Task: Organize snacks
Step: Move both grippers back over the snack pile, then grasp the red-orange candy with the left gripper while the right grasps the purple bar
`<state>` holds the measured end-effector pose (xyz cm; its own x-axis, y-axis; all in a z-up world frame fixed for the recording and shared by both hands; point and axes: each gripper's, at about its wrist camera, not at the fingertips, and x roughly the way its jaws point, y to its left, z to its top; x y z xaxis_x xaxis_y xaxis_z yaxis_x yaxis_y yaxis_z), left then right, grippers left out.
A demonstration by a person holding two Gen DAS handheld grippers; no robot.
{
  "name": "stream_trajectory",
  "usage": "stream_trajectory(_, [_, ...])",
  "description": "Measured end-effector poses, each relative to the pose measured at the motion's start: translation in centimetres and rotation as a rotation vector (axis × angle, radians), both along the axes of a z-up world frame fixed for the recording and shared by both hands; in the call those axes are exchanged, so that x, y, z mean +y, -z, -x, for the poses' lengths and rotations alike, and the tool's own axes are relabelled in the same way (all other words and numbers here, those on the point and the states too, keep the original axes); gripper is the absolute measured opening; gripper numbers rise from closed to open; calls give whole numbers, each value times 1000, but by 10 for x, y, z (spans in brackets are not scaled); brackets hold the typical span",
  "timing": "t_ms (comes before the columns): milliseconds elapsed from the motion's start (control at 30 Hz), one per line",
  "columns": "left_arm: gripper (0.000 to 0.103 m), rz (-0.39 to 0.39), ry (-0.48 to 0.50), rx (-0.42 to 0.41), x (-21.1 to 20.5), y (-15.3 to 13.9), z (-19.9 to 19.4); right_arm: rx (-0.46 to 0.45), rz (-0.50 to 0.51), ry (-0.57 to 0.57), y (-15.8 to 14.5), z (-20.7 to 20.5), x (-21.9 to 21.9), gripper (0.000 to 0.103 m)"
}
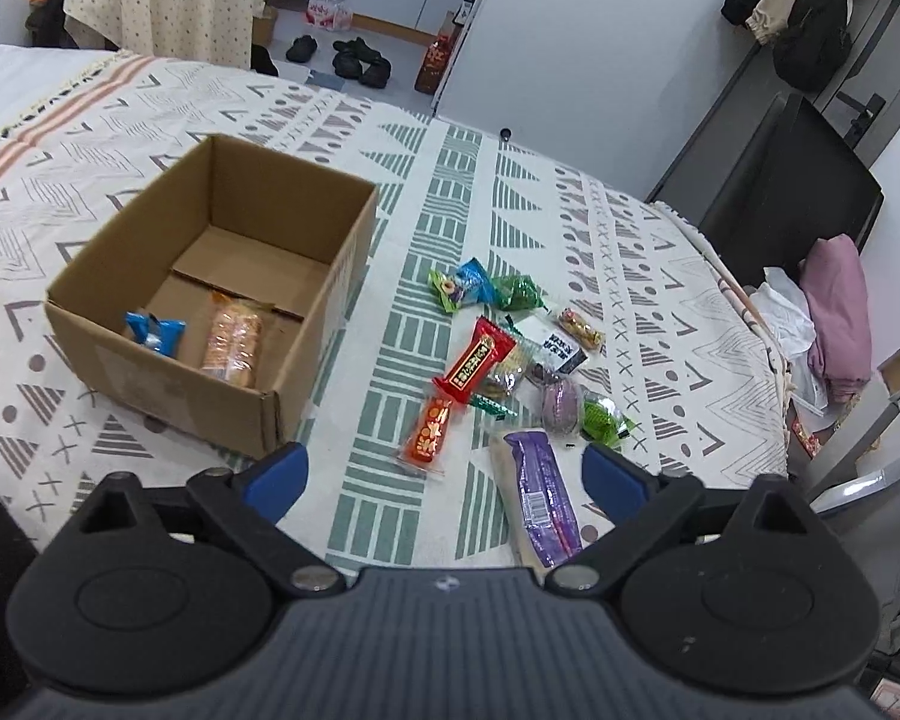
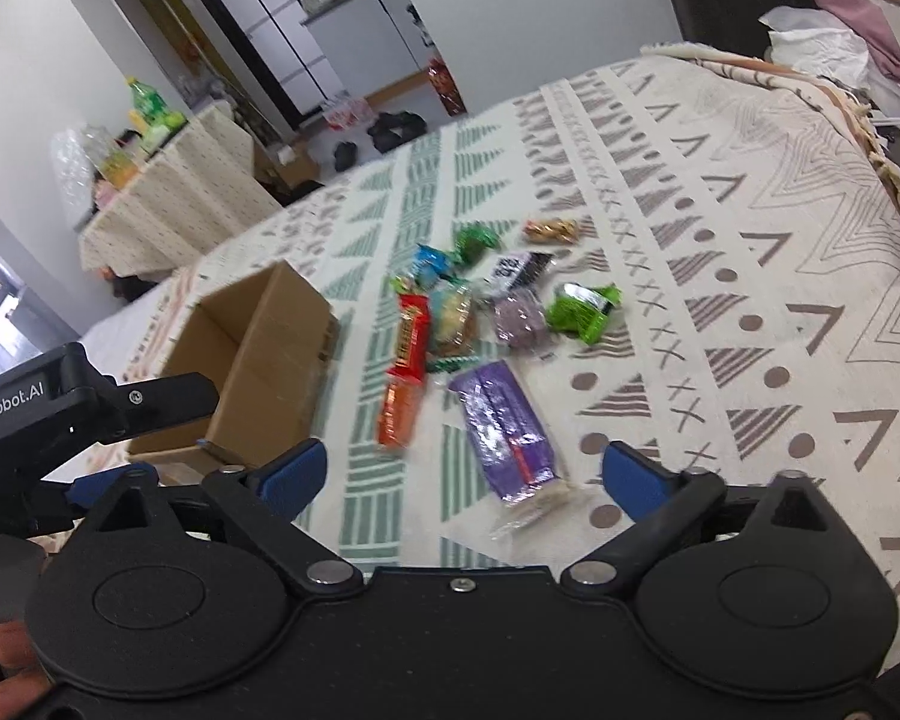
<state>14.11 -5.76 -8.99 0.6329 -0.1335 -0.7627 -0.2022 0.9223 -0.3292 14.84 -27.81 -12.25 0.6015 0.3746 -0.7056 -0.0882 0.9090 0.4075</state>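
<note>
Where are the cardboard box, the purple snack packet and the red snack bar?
cardboard box (image 1: 168,360), left wrist view, front outer wall.
purple snack packet (image 2: 501,429), right wrist view, wrapper middle.
red snack bar (image 1: 474,360), left wrist view, wrapper middle.

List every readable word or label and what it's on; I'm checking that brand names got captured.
"enRobot.AI", its start cut off by the frame edge: on the left gripper body, in the right wrist view.
Red packet: printed characters, too small to read.
Black-and-white packet: print blurred.
Purple packet: label and barcode unreadable.
Nothing else legible.
</note>
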Motion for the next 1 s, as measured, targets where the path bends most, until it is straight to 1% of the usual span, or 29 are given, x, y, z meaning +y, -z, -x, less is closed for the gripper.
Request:
stream_trajectory(200, [79, 28, 12, 37, 1, 22, -19, 49, -4, 8, 11, -14, 0, 85])
stream_trajectory(267, [72, 37, 16, 53, 1, 29, -25, 52, -7, 13, 13, -20, 1, 85])
stream_trajectory(367, [64, 49, 29, 71, 1, 40, -34, 57, 4, 9, 15, -28, 5, 85])
stream_trajectory(500, [58, 48, 40, 89, -1, 52, -46, 79, 40, 12, 21, -36, 11, 85])
stream_trajectory(567, [53, 55, 40, 101, 0, 60, -52, 95, 49, 17, 25, -40, 12, 85])
stream_trajectory(667, [47, 65, 40, 118, 1, 69, -61, 113, 61, 21, 31, -47, 15, 81])
stream_trajectory(767, [43, 67, 46, 130, 0, 78, -70, 144, 73, 23, 40, -53, 18, 78])
stream_trajectory(867, [40, 67, 44, 150, 0, 89, -77, 170, 80, 20, 48, -58, 19, 71])
stream_trajectory(1000, [39, 62, 49, 166, -1, 100, -86, 196, 97, 12, 56, -65, 25, 65])
